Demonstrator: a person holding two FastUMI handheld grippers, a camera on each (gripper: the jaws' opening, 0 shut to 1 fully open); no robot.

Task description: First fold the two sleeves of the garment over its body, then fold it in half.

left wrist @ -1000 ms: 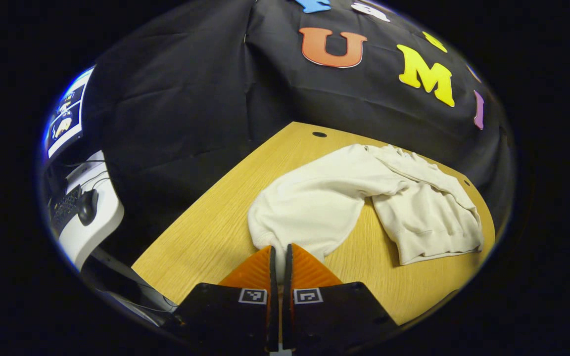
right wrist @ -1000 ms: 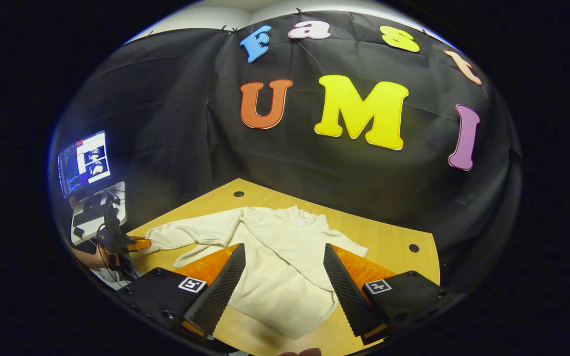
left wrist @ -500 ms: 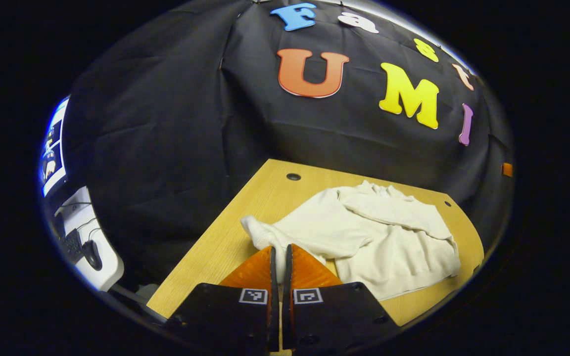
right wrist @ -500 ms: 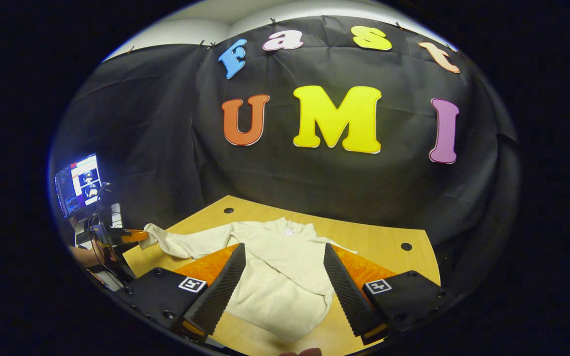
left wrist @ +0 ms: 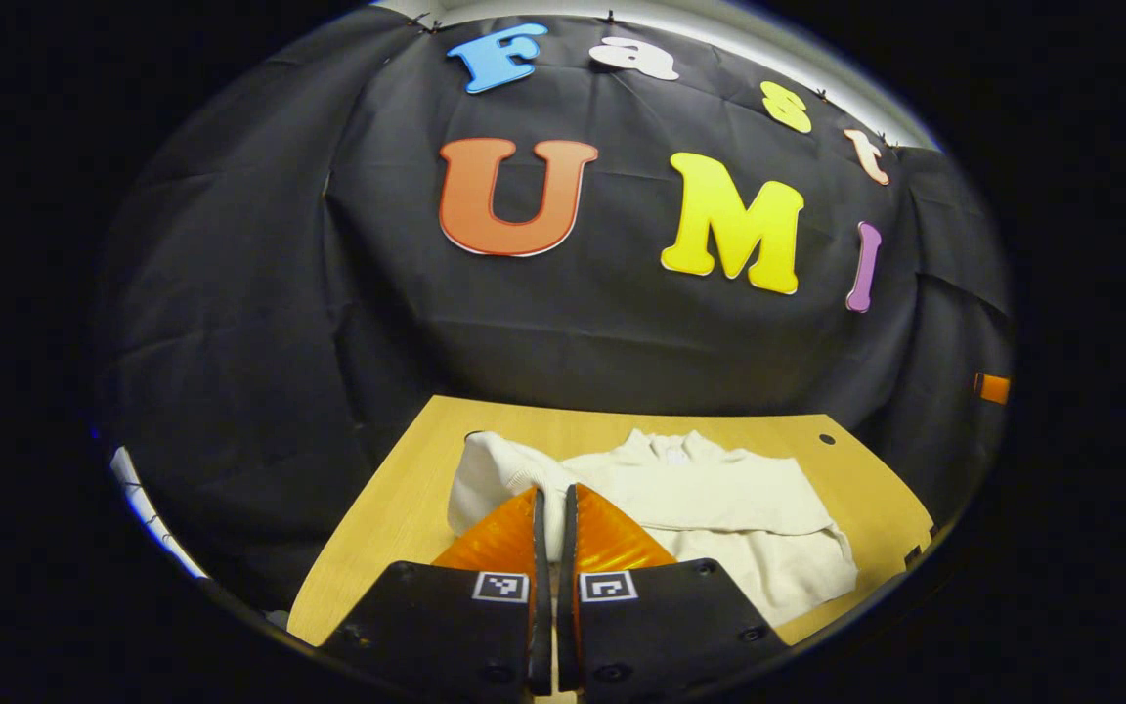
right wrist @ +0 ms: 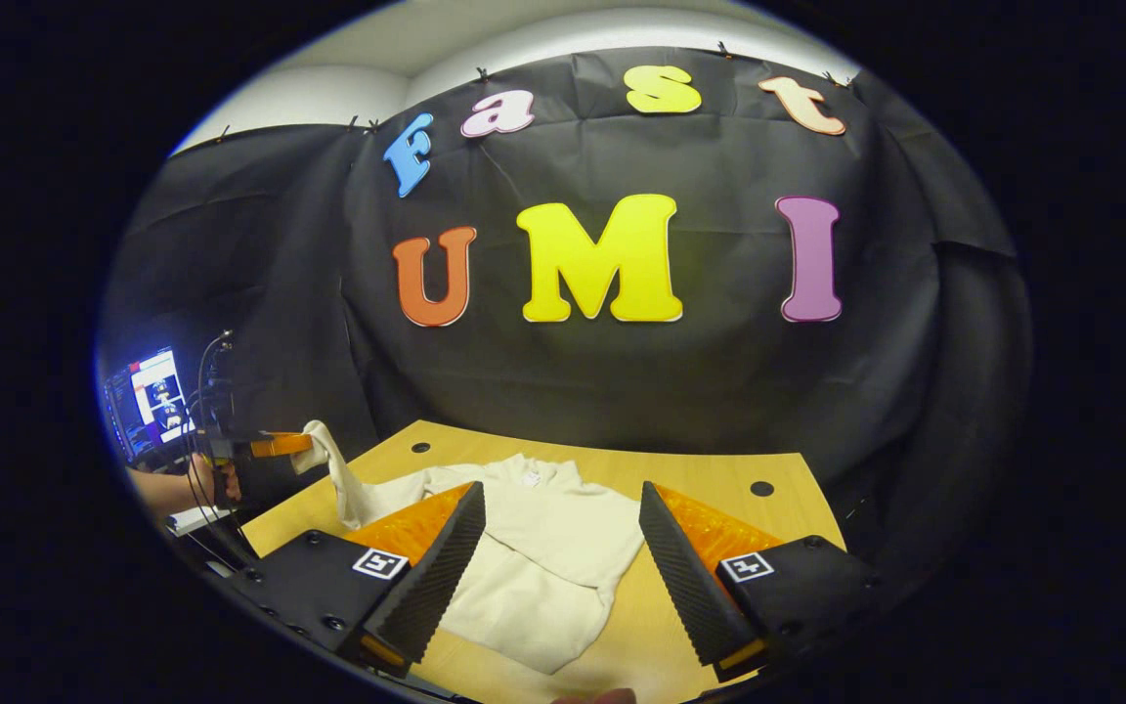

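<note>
Cream fabric is what I have pinched in my left gripper (left wrist: 551, 508): the cuff of one sleeve (right wrist: 333, 464), lifted off the wooden surface (right wrist: 710, 479) at the left edge and ready to swing inward. Moving right, the sweater (right wrist: 543, 548) lies flat in the middle of the surface, and its other sleeve (left wrist: 719, 504) looks already folded across the body. My right gripper (right wrist: 563, 538) hovers above the sweater with its jaws wide, holding nothing. By my reckoning one sleeve is done, this one is mid-fold, and the halving remains.
</note>
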